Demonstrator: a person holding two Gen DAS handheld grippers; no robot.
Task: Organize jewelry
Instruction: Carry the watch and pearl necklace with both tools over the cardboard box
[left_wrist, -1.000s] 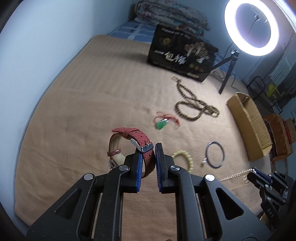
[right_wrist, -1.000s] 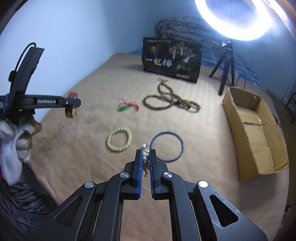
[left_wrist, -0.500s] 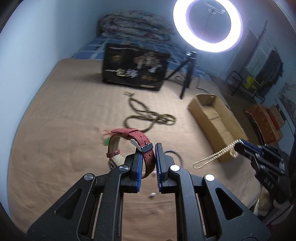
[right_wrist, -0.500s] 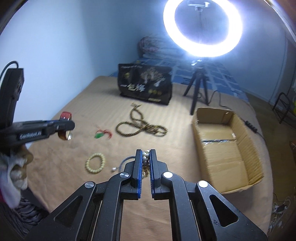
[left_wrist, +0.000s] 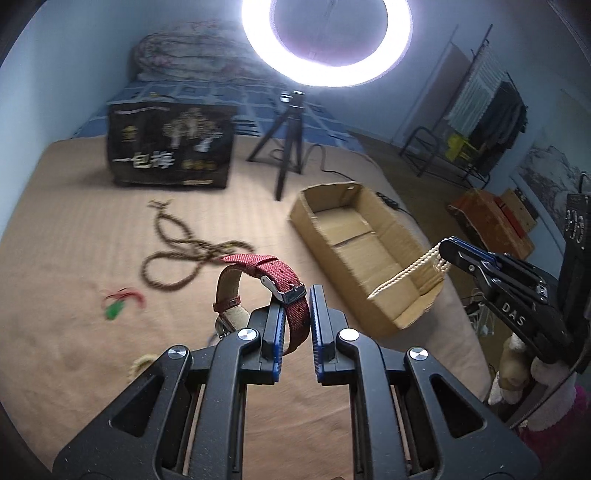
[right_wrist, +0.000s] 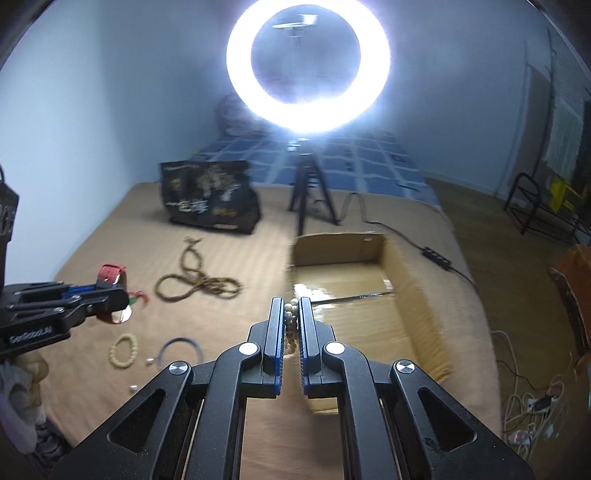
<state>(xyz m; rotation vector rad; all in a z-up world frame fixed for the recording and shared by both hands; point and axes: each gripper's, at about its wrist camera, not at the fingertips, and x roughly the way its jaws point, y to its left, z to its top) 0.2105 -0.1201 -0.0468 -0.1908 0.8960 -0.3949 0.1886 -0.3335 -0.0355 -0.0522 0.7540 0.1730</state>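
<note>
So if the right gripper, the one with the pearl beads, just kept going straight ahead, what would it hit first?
Most likely the cardboard box. The right gripper, shut on the pearl necklace, points at the open box, so it would probably meet the box's floor or far wall, though depth is hard to judge.

Prayer beads (left_wrist: 184, 254) left — box (left_wrist: 365, 254) right

**Colours on the tan bed**

Red woven watch strap (left_wrist: 284, 291), tan lining. Cream pearl strand (left_wrist: 406, 271). Brown bead necklace (left_wrist: 184, 254). Green pendant (left_wrist: 114, 310), red cord. Pale yellow bracelet (right_wrist: 123, 350). Dark blue bangle (right_wrist: 181, 350). Plain brown cardboard box (left_wrist: 373, 258). Black bag (left_wrist: 170, 147), gold print.
</note>
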